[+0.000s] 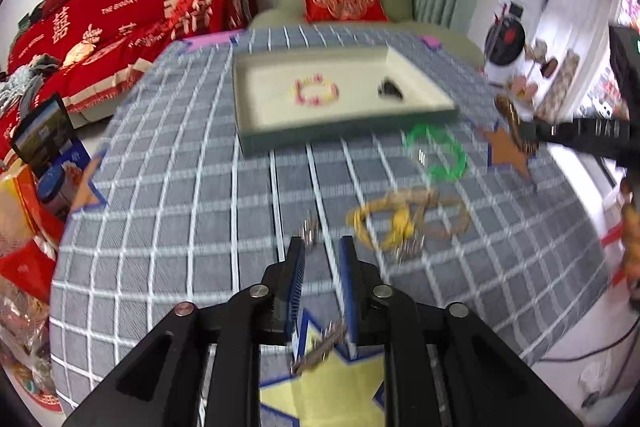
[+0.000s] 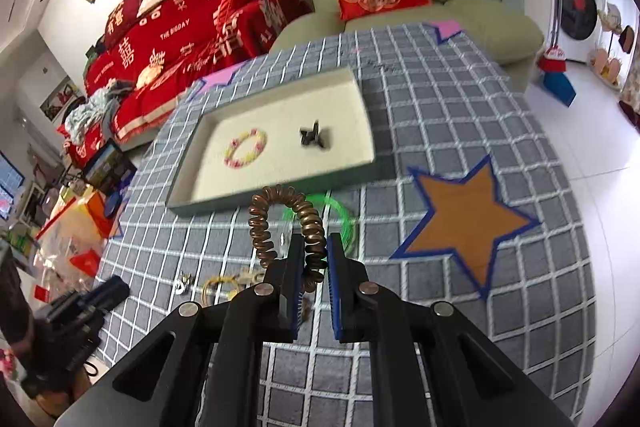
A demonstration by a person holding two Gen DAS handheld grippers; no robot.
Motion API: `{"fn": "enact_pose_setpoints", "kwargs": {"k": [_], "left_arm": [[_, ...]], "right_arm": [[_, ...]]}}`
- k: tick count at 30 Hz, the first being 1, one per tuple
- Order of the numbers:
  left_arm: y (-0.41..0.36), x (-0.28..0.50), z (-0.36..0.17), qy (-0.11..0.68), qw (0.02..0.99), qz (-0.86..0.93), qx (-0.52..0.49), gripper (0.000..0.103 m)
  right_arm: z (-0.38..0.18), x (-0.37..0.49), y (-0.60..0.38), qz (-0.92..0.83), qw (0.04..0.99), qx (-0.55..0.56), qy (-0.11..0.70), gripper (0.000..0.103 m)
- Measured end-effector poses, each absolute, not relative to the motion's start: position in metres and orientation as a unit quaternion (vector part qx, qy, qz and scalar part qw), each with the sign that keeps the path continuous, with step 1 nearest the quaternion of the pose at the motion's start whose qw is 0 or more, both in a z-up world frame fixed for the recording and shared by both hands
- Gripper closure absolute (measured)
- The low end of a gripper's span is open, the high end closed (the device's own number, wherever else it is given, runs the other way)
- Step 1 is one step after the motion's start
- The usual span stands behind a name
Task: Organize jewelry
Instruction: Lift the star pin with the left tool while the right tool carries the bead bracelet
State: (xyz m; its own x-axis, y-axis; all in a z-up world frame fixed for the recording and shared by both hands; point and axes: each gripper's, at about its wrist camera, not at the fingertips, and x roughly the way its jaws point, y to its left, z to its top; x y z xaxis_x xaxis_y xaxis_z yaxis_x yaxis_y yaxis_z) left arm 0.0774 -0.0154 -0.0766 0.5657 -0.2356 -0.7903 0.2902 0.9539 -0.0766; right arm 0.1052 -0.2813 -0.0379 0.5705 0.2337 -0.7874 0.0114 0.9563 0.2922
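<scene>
Now the right gripper has the coppery coil bracelet pinched between its pads, jaws pressed in tight on one side of the loop while the rest arches up and leftward, clear of the checked tablecloth. Just beyond it sits the tray, cream-lined, with a pink and yellow bead bracelet on its left half and a small dark piece toward the right. That bare patch between those two looks like the spot to aim for.

Over on the left, the left gripper has its jaws spread, nothing clamped. A silvery chain shows low between the fingers over the yellow star; too blurred to say whether it is hanging or lying there. Near and to the right wait a yellow bracelet tangle and, farther off, a green ring bracelet, both on the cloth outside the tray.

To do this step well, I'd carry the coil over the near wall with height to spare, since the dangling loop could snag the rim. Lower it flat before letting go, well apart from the beads, so it doesn't spring away.
</scene>
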Motion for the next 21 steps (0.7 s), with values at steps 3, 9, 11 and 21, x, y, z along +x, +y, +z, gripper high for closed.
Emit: {"fn": "enact_pose_setpoints", "kwargs": {"k": [3, 9, 11, 21], "left_arm": [[-0.013, 0.065, -0.09, 0.433, 0.888, -0.14, 0.064, 0.0], [-0.013, 0.061, -0.117, 0.444, 0.871, -0.154, 0.141, 0.0], [-0.01, 0.065, -0.126, 0.46, 0.859, -0.175, 0.141, 0.006], [-0.017, 0.067, -0.139, 0.493, 0.821, -0.253, 0.137, 0.044]], "right_arm": [[-0.046, 0.101, -0.278, 0.071, 0.871, 0.137, 0.467, 0.091], [-0.049, 0.097, -0.277, 0.074, 0.87, 0.141, 0.467, 0.091], [-0.049, 0.097, -0.276, 0.076, 0.869, 0.144, 0.467, 0.091], [-0.045, 0.092, -0.271, 0.083, 0.87, 0.14, 0.466, 0.091]]}}
